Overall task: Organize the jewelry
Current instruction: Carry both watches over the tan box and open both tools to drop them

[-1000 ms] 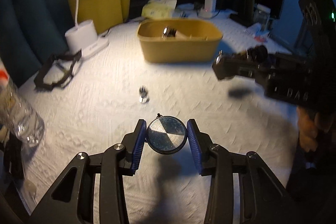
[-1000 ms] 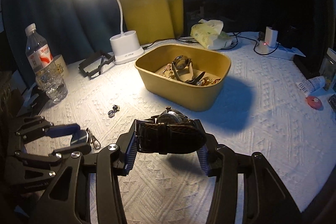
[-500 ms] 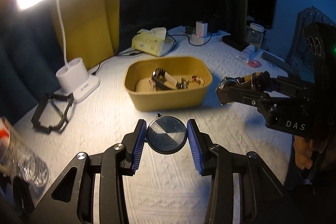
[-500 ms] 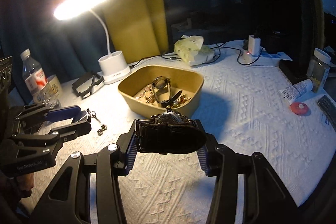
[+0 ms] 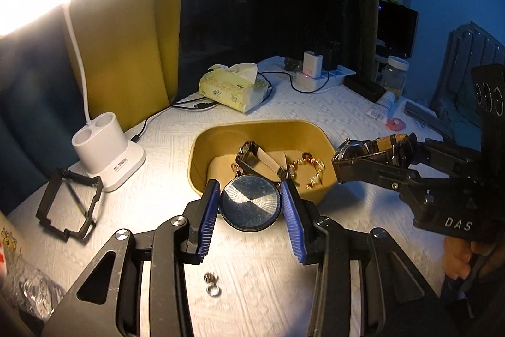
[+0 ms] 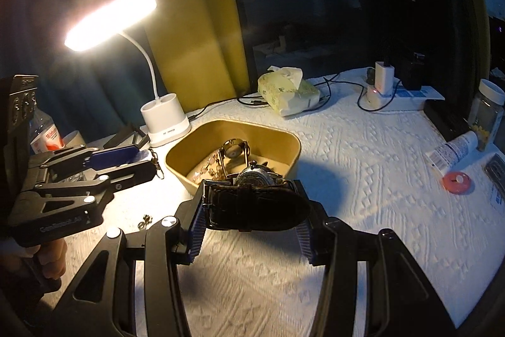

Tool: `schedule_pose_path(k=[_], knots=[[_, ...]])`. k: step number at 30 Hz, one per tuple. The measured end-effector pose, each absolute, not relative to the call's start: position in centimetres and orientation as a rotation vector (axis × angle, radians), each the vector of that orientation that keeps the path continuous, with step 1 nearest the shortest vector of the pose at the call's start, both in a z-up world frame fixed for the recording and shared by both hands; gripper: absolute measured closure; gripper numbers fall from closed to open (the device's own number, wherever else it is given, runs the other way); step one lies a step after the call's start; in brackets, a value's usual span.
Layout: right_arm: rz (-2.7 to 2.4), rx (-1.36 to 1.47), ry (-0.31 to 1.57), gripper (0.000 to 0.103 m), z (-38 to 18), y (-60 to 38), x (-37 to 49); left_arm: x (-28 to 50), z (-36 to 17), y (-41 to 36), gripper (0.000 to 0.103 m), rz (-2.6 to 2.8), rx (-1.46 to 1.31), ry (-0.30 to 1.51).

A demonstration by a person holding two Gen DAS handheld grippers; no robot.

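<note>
Grippers hover over a white bench: left gripper has its jaws clamped on a round pocket watch; right gripper grips a dark-strapped wristwatch. Both hang at the near rim of the yellow tray, mid-bench.

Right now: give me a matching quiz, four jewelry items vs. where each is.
Items:
1. round pocket watch
2. dark-strap wristwatch
3. gold chain
4. small rings

Places:
A. on the white tablecloth
B. in the right gripper
C. in the yellow bin
D. in the left gripper

Pairs: 1-D, 2-B, 3-C, 4-A
</note>
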State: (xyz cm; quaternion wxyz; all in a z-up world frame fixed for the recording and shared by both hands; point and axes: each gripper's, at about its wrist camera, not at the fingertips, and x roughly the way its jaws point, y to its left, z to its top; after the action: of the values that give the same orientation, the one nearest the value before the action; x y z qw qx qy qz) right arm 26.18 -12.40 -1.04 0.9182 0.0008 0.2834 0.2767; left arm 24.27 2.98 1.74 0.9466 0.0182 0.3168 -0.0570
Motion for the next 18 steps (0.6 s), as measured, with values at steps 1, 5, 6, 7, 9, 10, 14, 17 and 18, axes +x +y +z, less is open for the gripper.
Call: schedule_pose_path(k=[1,5,6,7,9,10,14,17,18], knots=[[0.571,0.002,0.583,0.054,-1.0,-12.2,26.5,24.5,1.7,3.0,0.061,-0.115,0.035,0.643],[0.579,0.003,0.585,0.054,-1.1,-11.6,27.5,25.8,1.5,3.4,0.061,-0.12,0.033,0.626],[0.58,0.0,0.589,0.054,-1.2,-11.4,27.8,26.1,1.3,3.4,0.061,-0.119,0.032,0.626],[0.581,-0.004,0.595,0.054,-1.4,-11.2,28.2,26.7,1.2,3.5,0.061,-0.121,0.031,0.631],[0.575,-0.008,0.605,0.054,-1.6,-10.8,28.6,27.4,0.8,3.6,0.06,-0.126,0.03,0.637],[0.573,-0.011,0.612,0.053,-1.7,-10.7,28.7,27.9,0.5,3.7,0.06,-0.126,0.028,0.644],[0.57,-0.022,0.637,0.052,-2.1,-10.3,29.3,29.3,-0.6,4.0,0.061,-0.121,0.006,0.701],[0.591,-0.028,0.644,0.051,-2.3,-10.1,29.5,29.7,-1.1,4.1,0.06,-0.127,-0.012,0.719],[0.599,-0.035,0.647,0.05,-2.3,-10.0,29.5,29.7,-1.1,4.1,0.06,-0.125,-0.008,0.715]])
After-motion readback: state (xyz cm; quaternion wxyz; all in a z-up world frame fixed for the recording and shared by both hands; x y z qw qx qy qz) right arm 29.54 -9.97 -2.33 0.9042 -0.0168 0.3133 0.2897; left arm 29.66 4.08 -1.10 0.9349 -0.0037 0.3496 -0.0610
